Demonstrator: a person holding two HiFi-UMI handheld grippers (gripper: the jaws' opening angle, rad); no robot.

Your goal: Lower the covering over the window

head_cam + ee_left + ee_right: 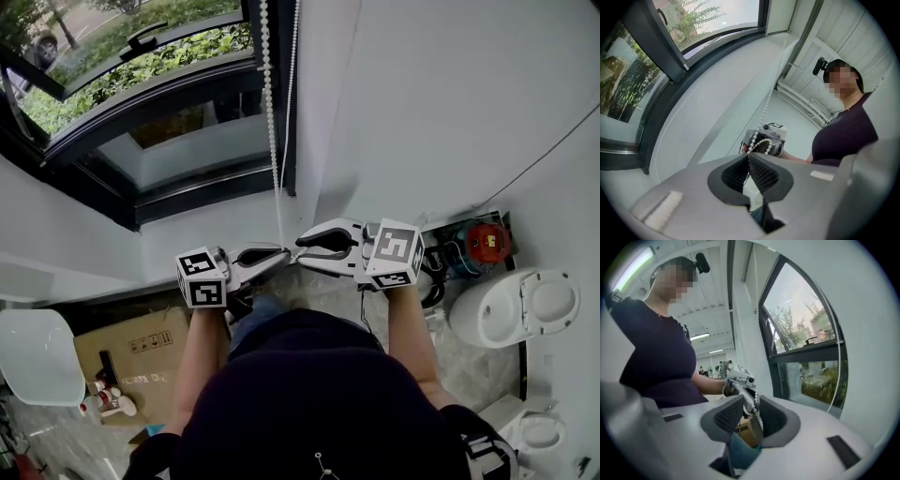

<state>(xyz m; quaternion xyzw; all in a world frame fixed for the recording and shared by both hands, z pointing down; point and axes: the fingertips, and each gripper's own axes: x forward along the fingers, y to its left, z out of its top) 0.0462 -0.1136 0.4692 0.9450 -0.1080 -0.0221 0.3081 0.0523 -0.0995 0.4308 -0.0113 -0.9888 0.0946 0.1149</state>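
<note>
Head view: the white beaded chain [272, 122] hangs beside the dark-framed window [187, 150]. The left gripper [283, 253] pinches it between ribbed fingers. The right gripper [302, 247] keeps its fingers narrowly parted around it.

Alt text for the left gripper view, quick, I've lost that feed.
The left gripper has its fingers shut on a white bead chain, which runs up along the pale wall beside a dark-framed window.

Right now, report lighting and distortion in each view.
Head view: even daylight, sharp, window not blown out. Left gripper view: fisheye bends the window frame; corners black. Right gripper view: same bending, window washed pale at the top.
</note>
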